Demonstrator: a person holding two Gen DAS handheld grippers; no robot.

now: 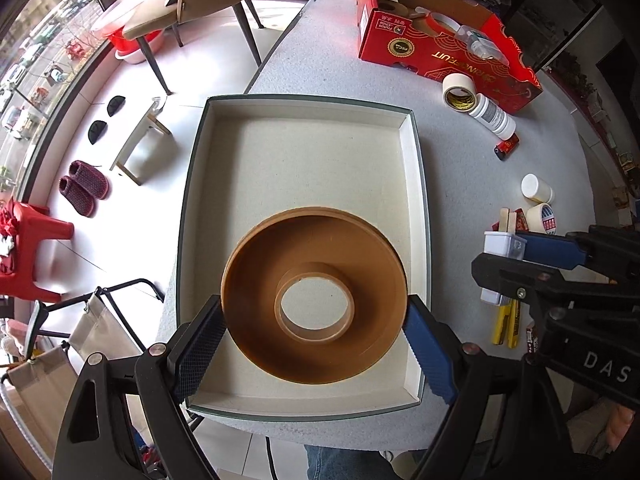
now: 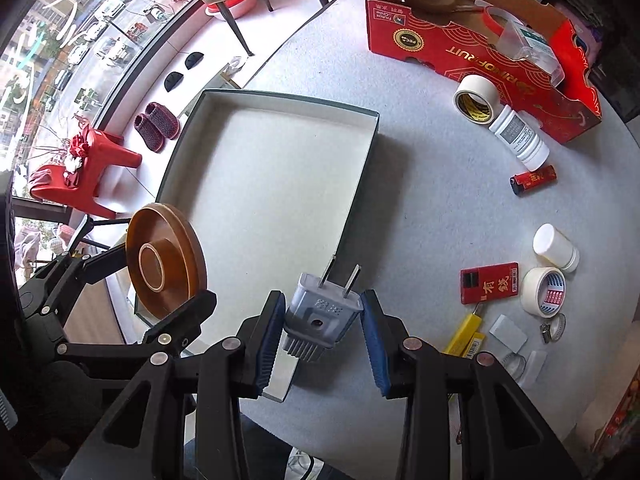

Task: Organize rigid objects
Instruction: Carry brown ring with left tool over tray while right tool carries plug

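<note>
The left gripper (image 1: 314, 354) has its jaws spread wide and pressed on opposite edges of a brown tape roll (image 1: 314, 296), one blue pad at 9 o'clock of the roll and the other at 3 o'clock; the roll hangs flat-face to the camera over the near half of a shallow cream-lined tray (image 1: 308, 140), its core hole looking straight down onto the tray floor. The right gripper (image 2: 322, 322) has its jaws closed partway on a grey two-pin plug (image 2: 320, 312), gripping its flat sides; the plug's long axis runs away from the jaws toward 12 o'clock, tilted slightly right, with both metal pins leading and the ribbed cord end nearest the camera (the moulded writing on its face is too faint to read). The plug hangs above the tray's near corner and the grey bench (image 2: 420, 208). From the left wrist the plug shows only as a white block, mostly hidden behind the right jaws at 3 o'clock. Farther out at 1 o'clock stands a red carton (image 2: 480, 52), its contents partly cut off by its walls, with a white tape roll (image 2: 476, 98) and a white bottle (image 2: 520, 138) lying just beside it.
</note>
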